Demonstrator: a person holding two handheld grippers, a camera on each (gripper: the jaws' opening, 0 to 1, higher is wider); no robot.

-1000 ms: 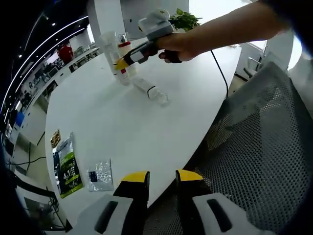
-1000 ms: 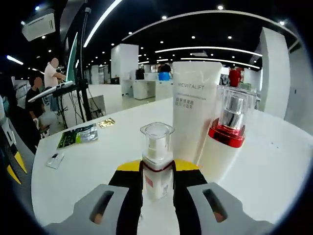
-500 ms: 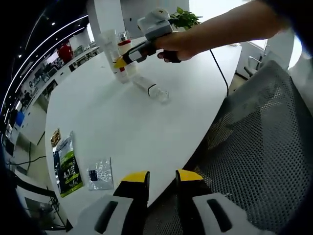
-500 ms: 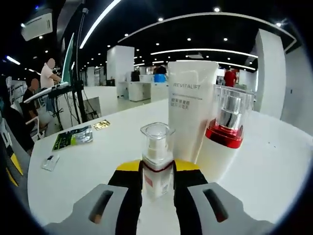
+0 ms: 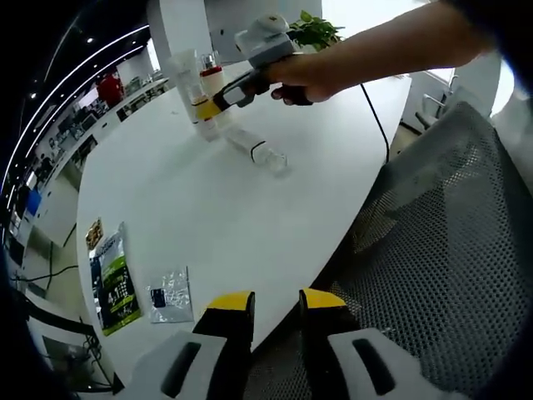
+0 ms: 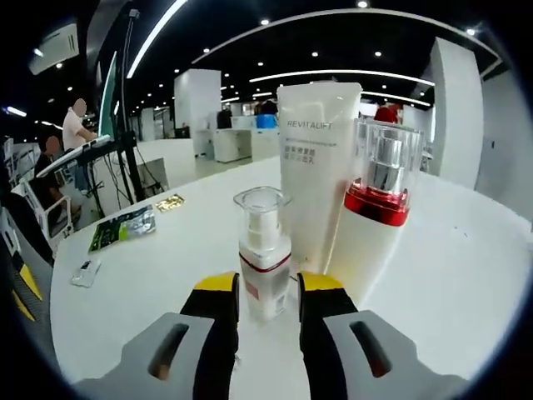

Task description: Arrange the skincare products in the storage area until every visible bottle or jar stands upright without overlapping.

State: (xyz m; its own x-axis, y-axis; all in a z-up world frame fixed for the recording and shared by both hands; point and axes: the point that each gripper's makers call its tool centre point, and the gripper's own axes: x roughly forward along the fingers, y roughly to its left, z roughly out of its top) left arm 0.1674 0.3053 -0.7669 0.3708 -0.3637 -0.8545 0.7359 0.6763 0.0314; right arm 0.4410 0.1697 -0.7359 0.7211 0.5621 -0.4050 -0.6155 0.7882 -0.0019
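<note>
In the right gripper view, our right gripper (image 6: pixel 268 293) has its yellow-tipped jaws parted, flanking a small clear-capped pump bottle with a red band (image 6: pixel 264 255) that stands upright on the white round table (image 6: pixel 150 275); we cannot tell whether the pads touch it. Just behind it stands a tall white tube printed REVITALIFT (image 6: pixel 313 158), and touching that tube's right side, a white bottle with a red collar and clear cap (image 6: pixel 373 212).

In the left gripper view, our left gripper (image 5: pixel 276 315) hovers at the table's near edge, jaws slightly apart and empty. Far across the table, a clear bottle (image 5: pixel 258 152) lies on its side near the upright group.
</note>
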